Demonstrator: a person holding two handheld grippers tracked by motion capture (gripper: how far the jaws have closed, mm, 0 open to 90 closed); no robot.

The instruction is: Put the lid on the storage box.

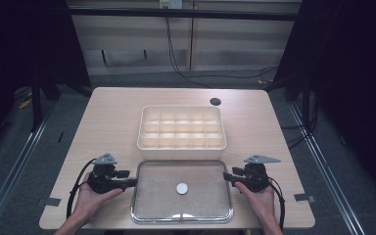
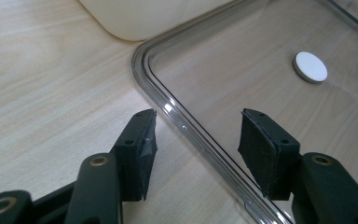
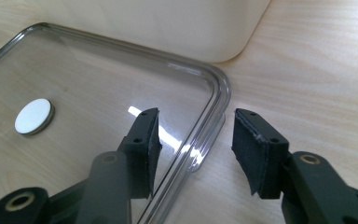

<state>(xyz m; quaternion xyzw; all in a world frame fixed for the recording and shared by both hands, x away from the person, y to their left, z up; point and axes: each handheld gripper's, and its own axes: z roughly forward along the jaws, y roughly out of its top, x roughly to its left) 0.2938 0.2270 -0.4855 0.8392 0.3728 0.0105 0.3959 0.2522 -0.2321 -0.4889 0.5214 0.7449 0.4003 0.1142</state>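
Nearest to us, a clear, rounded-rectangle plastic lid (image 1: 149, 205) is lying flat on the pale wooden bench (image 1: 112, 112), close to the bench's near edge, with a small white round disc (image 1: 182, 188) sitting at its middle. We are holding a black two-fingered gripper in each hand, one at either short side of this lid.

Our left gripper (image 1: 131, 182) is resting at the lid's left edge. In the left gripper view its fingers (image 2: 140, 144) are standing wide apart and straddling the raised clear rim (image 2: 186, 130): one finger is over bare bench outside the lid, the other over the lid's flat panel. Neither pad is pressing on the rim; a gap is showing on both sides.

Our right gripper (image 1: 226, 177) is mirroring this at the lid's right edge. In the right gripper view its fingers (image 3: 142, 140) are likewise spread wide, one above the clear panel and one above the bench, with the rim (image 3: 205, 135) running between them, near the lid's far right corner. We cannot tell whether either finger is touching the plastic.

Just beyond the lid, a cream plastic organiser box (image 1: 142, 134) with a grid of small compartments is sitting on the bench, its near wall just beside the lid's far edge.
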